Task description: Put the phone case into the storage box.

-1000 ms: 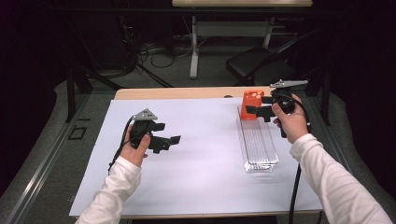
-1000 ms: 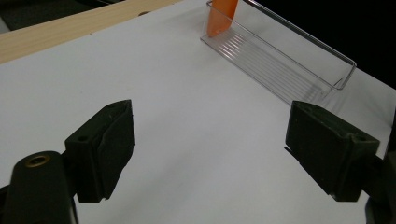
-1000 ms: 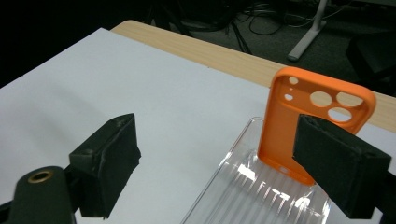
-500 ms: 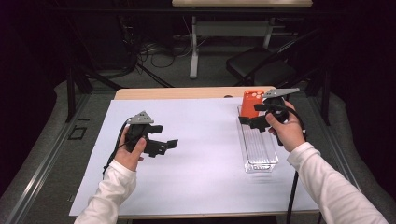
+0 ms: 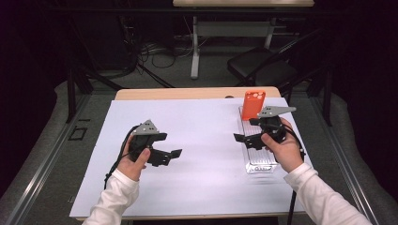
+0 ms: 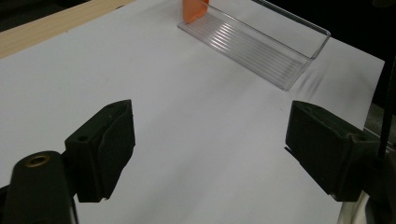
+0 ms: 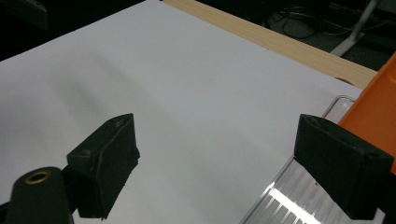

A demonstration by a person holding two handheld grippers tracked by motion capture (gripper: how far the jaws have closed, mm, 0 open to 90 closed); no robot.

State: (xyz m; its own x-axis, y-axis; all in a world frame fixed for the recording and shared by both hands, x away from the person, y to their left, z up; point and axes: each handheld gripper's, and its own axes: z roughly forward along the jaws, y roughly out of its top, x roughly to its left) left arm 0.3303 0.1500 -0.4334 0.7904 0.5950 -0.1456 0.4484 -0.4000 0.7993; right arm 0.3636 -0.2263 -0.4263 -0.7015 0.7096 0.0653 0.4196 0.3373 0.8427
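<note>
Black right gripper (image 5: pixel 247 138) wide open, empty, over clear tray (image 5: pixel 259 164).

I count: grippers 2, left gripper (image 5: pixel 165 155) frame lower left, right gripper (image 5: pixel 245 138) right of centre | clear tray (image 5: pixel 259 161) 1 | orange block (image 5: pixel 253 104) 1 | white sheet (image 5: pixel 202 140) 1

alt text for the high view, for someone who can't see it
A person's two hands each hold a black two-jaw gripper over a white sheet on a wooden table. The right gripper, jaws open, hovers over a clear plastic tray with an orange block standing at its far end. The left gripper is open above bare sheet.
</note>
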